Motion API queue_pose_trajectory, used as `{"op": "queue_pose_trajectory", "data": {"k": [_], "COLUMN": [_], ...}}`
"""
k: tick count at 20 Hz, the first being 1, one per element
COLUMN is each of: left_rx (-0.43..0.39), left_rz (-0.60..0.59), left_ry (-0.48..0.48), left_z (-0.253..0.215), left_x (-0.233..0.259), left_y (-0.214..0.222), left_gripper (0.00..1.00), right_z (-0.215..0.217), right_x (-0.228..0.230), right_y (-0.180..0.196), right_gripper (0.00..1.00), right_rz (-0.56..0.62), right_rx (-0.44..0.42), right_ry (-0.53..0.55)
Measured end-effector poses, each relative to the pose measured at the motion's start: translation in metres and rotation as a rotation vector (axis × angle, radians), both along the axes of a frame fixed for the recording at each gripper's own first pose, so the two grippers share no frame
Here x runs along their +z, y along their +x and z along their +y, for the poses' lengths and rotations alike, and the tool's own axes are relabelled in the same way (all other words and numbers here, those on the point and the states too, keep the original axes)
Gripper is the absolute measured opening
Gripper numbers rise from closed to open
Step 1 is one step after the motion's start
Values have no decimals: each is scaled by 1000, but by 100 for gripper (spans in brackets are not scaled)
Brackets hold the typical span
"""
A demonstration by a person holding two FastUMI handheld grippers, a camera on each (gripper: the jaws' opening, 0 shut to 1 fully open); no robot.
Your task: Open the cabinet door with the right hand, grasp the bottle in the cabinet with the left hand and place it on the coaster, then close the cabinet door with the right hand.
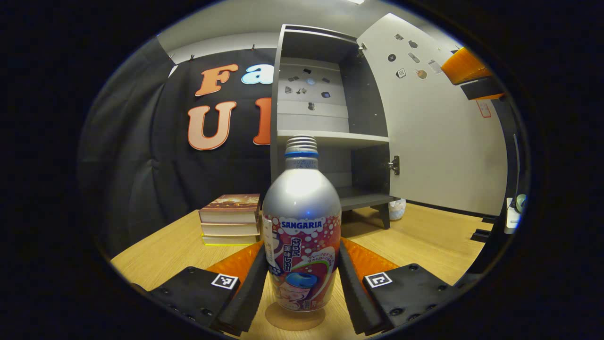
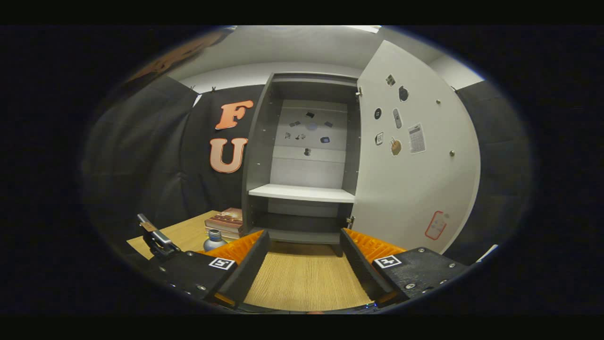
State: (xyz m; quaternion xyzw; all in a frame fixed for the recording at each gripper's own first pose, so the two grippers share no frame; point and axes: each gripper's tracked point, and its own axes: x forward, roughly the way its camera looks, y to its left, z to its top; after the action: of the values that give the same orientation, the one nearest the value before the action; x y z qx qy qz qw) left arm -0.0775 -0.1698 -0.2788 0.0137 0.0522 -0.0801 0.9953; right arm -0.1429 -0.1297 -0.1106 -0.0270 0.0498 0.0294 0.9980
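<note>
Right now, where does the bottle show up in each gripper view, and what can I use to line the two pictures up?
Left gripper view: the bottle stands low in the centre, upright on the coaster, between this gripper's fingers.
Right gripper view: the bottle peeks out at lower left, in front of the books; just its top is visible.
Shared landmark: the open cabinet door.

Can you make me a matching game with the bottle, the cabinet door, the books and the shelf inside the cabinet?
Things:
1. bottle
2. cabinet door
3. books
4. cabinet shelf

States or places:
A. swung wide open
B. stacked on the table beside the cabinet
C. standing upright on the round coaster, between the fingers of the left hand-held gripper
D. bare, with nothing on it

Pairs: 1-C, 2-A, 3-B, 4-D
</note>
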Motion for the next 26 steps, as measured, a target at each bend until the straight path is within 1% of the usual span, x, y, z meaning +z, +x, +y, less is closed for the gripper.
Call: {"op": "queue_pose_trajectory", "data": {"k": [4, 8, 11, 12, 16, 22, 26], "left_rx": [11, 4, -6, -3, -16, 3, -8], "left_rz": [79, 81, 108, 90, 94, 113, 125], "left_ry": [-21, -6, -13, -16, 12, -2, 4], "left_z": [7, 10, 11, 11, 10, 15, 14], "left_x": [-35, -39, -51, -48, -49, -49, -48], "left_y": [-1, 2, -2, -2, -7, -7, -6], "left_gripper": [83, 82, 84, 82, 84, 87, 87], "right_z": [17, 24, 28, 29, 31, 32, 34], "right_x": [-13, -17, -20, -21, -25, -26, -29], "right_y": [5, 5, 1, 0, -1, 0, 2], "right_gripper": [92, 92, 92, 92, 92, 92, 92], "right_rz": [39, 60, 73, 77, 97, 105, 118], "right_rx": [21, 28, 30, 32, 36, 41, 41], "right_ry": [9, 7, 9, 12, 19, 29, 47]}}
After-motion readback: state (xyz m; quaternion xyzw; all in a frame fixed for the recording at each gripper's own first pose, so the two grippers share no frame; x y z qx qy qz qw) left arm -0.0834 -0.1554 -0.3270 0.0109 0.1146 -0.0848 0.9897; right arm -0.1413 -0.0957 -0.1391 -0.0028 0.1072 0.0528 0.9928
